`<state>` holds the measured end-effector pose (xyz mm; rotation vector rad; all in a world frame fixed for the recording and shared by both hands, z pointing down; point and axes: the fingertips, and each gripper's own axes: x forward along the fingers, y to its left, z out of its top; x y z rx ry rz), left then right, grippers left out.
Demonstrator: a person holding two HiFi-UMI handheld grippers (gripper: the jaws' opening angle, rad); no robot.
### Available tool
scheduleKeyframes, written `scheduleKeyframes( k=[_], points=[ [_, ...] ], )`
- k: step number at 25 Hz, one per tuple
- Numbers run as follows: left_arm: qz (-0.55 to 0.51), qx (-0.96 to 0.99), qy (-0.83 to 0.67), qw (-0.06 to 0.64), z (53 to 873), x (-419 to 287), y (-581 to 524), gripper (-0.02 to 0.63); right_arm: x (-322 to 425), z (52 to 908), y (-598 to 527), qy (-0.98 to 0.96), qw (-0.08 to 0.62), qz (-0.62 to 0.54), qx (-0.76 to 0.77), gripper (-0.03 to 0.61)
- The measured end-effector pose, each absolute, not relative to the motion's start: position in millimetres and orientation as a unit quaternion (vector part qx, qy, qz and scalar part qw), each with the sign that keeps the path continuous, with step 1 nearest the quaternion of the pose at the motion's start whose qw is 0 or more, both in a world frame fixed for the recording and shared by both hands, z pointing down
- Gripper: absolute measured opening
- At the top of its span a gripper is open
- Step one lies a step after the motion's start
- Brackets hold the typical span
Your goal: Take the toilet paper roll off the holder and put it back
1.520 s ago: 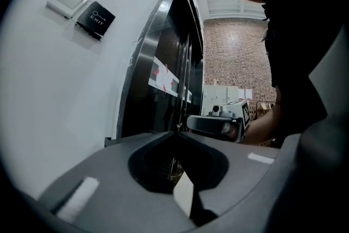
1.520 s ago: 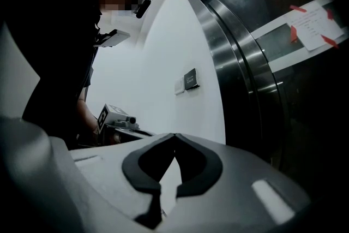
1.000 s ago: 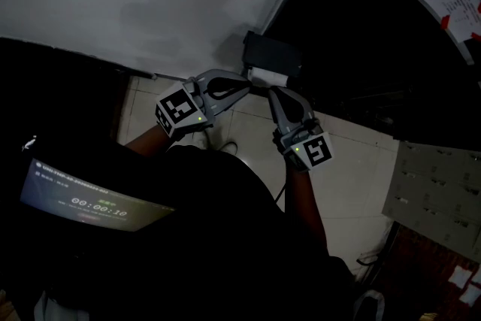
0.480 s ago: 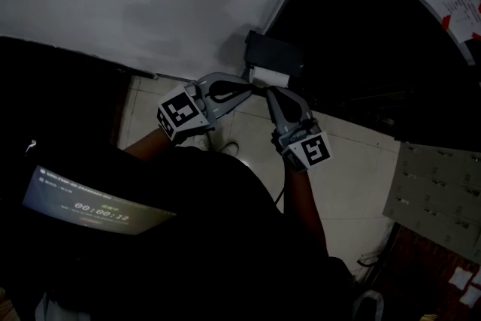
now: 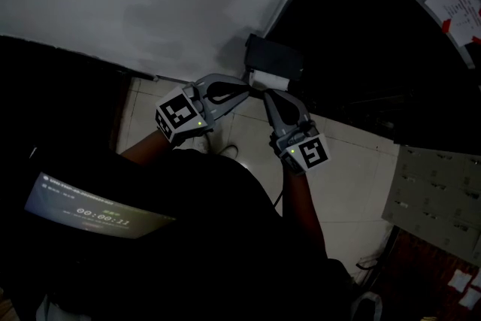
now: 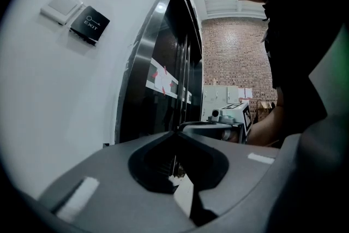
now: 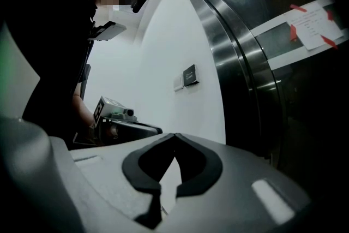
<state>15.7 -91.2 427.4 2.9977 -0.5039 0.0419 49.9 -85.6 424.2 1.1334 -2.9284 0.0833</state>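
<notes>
Both tools are working with their jaws pressed together and nothing between them. The left gripper (image 5: 246, 87) is nosing at one end of the toilet paper roll (image 5: 269, 78), and the right gripper (image 5: 265, 95) is coming in just beneath it. The roll is sitting right ahead of both tips, under the black holder (image 5: 275, 55). With closed tips only pushing, I reckon the roll is liable to slip off and drop.

Person in a black top (image 5: 225, 237), left gripper (image 5: 246, 89) and right gripper (image 5: 265, 95) of matte grey moulded plastic, curved jaws with dark inner hollows, each with a white cube (image 5: 179, 113) bearing black square markers, small green light (image 5: 197, 117) beside each
</notes>
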Motion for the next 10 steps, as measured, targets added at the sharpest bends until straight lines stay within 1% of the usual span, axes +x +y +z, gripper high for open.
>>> scheduleKeyframes(
  k=[10],
  points=[
    [0.011,0.984,-0.168,0.054,420.9,16.9,-92.4,0.005,50.3,421.6,-88.2,-0.931,0.003,0.027,0.364,0.0]
  ],
)
